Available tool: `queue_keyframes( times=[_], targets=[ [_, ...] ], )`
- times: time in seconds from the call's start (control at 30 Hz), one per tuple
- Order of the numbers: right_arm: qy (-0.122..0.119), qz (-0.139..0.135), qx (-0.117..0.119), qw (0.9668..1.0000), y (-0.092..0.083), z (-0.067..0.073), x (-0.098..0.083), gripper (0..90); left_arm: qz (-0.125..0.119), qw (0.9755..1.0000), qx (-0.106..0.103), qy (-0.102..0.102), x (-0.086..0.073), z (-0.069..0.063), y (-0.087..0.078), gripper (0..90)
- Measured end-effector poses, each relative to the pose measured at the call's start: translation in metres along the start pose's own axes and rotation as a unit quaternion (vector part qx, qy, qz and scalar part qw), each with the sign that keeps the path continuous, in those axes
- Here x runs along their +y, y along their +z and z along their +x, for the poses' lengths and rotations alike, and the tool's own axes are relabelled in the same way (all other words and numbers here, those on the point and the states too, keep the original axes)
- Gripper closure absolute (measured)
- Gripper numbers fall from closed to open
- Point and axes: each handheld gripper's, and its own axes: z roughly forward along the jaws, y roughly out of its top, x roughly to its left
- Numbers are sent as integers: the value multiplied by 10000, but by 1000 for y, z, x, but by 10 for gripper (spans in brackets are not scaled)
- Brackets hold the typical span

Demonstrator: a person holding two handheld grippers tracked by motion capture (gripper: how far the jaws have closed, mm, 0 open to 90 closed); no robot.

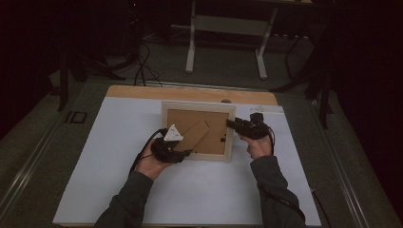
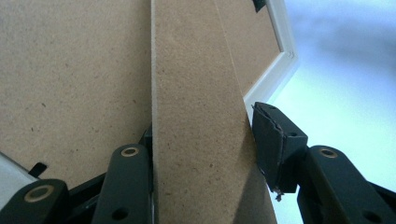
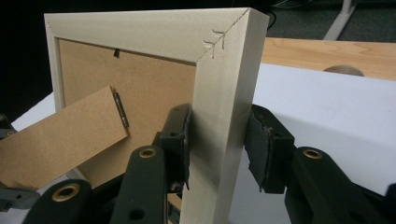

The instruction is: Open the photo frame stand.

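A picture frame (image 1: 198, 130) lies back-up near the middle of the white counter (image 1: 109, 156), closer to its far edge, with its brown backing board (image 3: 140, 88) facing the camera in the high view. A fibreboard easel stand (image 2: 196, 130) is hinged to that backing and swings out toward the frame's near left corner.

The left gripper (image 1: 187, 153) comes in at that corner. Its jaws stand about half spread with the stand between them: one jaw lies against the stand's edge, the other sits just at the opposite edge, and whether it presses cannot be told.

The right gripper (image 3: 217, 142) meets the frame's right rail (image 3: 224, 116). Its jaws are roughly half spread and pinch that pale wooden rail, one pad on the inner face and one on the outer.
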Motion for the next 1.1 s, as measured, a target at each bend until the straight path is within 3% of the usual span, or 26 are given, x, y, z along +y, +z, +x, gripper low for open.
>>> queue_keyframes(
  times=[0.4, 0.73, 0.9, 1.1],
  targets=[
    [-83, -102, -184, 9997, -1, 0, 6, 623, -72, 9998, 127, -138, 3, 9, 10, 552],
    [-367, -194, -358, 9985, -3, 5, 15, 625, -60, 9994, 292, -194, 6, 15, 16, 556],
    [-427, -224, -306, 9984, -5, 4, 11, 624, -83, 9996, 226, -116, 7, 11, 13, 556],
    [-538, -258, -302, 9978, -6, 6, 11, 624, -342, 9988, 47, -334, 8, 17, 2, 543]
  ],
)
